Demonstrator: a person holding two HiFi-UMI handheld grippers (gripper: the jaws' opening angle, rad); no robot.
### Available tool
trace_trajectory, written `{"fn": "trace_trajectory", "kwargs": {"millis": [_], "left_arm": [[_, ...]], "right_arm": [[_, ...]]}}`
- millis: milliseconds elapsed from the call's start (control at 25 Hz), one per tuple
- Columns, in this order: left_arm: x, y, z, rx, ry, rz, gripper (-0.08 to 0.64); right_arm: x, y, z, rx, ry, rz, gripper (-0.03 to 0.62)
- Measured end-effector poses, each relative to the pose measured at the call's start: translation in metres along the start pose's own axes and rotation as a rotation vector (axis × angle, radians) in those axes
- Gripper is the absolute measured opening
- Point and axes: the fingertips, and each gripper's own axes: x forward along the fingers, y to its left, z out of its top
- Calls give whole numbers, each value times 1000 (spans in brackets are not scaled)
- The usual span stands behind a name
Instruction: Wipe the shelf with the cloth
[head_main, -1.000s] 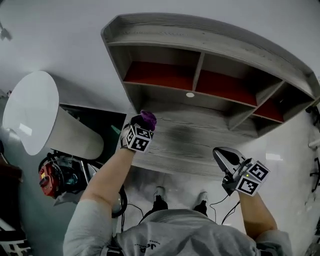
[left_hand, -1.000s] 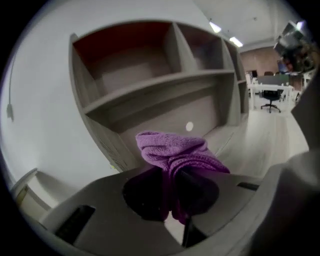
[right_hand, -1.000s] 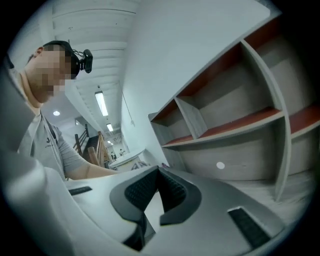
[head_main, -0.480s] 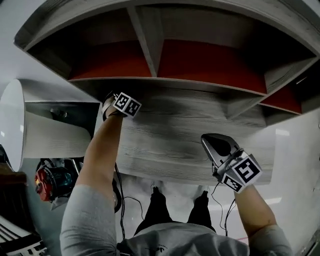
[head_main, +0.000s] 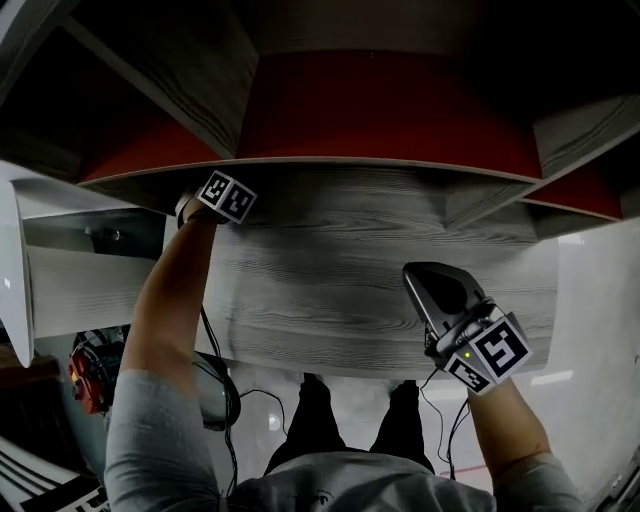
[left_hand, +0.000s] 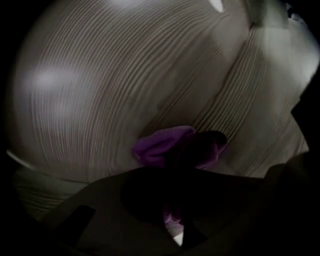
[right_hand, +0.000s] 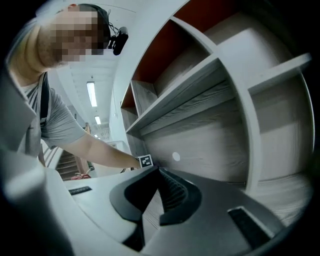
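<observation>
The grey wooden shelf (head_main: 330, 270) with red back panels fills the head view. My left gripper (head_main: 226, 196) reaches to the shelf's back left corner, its jaws hidden under the upper board's edge. In the left gripper view it (left_hand: 187, 150) is shut on a purple cloth (left_hand: 162, 145) that presses against the wood grain of the shelf (left_hand: 100, 90). Over the shelf's front right my right gripper (head_main: 422, 278) hovers, shut with nothing held. In its own view the right gripper (right_hand: 159, 172) points along the shelf (right_hand: 220, 140) toward the left gripper's marker cube (right_hand: 145, 161).
Upright dividers (head_main: 185, 75) split the upper compartments. A white rounded panel (head_main: 15, 270) stands at the left, with a red device (head_main: 85, 375) and cables (head_main: 225, 370) on the floor below. My legs (head_main: 400, 420) are in front of the shelf's edge.
The left gripper has carried the cloth toward the shelf's back left, and the cloth has gone out of the head view. The head camera has come closer. The right gripper has barely moved.
</observation>
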Motion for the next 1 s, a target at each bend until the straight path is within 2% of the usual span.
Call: {"fn": "trace_trajectory", "kwargs": {"millis": [80,200,360,480,600,720,800,880,1000], "left_arm": [[-25,-35,45,35,-97,-60,64],[-76,-114,133,53,-273,-149,67],[-147,-210,239,156,-461,-209,68],[-182,-251,281,206,-549,-266,69],[-208,-282,298,234,-650,-353,72],[-225,-295,294,249,-717,-385,75],[-215,-272,266,192,-698,-377,74],[-186,-221,211,90,-627,-338,74],[-130,-125,87,-31,-457,-217,74]], "right_arm": [[-14,-10,-1,25,-11,-20,21],[-42,-27,1,38,-22,-54,21],[-84,-49,3,48,-26,-100,21],[-112,-62,-1,67,-17,-135,21],[-124,-63,-7,72,9,-147,21],[-111,-53,-8,61,29,-134,21],[-88,-39,-6,54,33,-109,21],[-56,-16,-2,41,38,-66,21],[-2,30,7,21,45,16,21]]}}
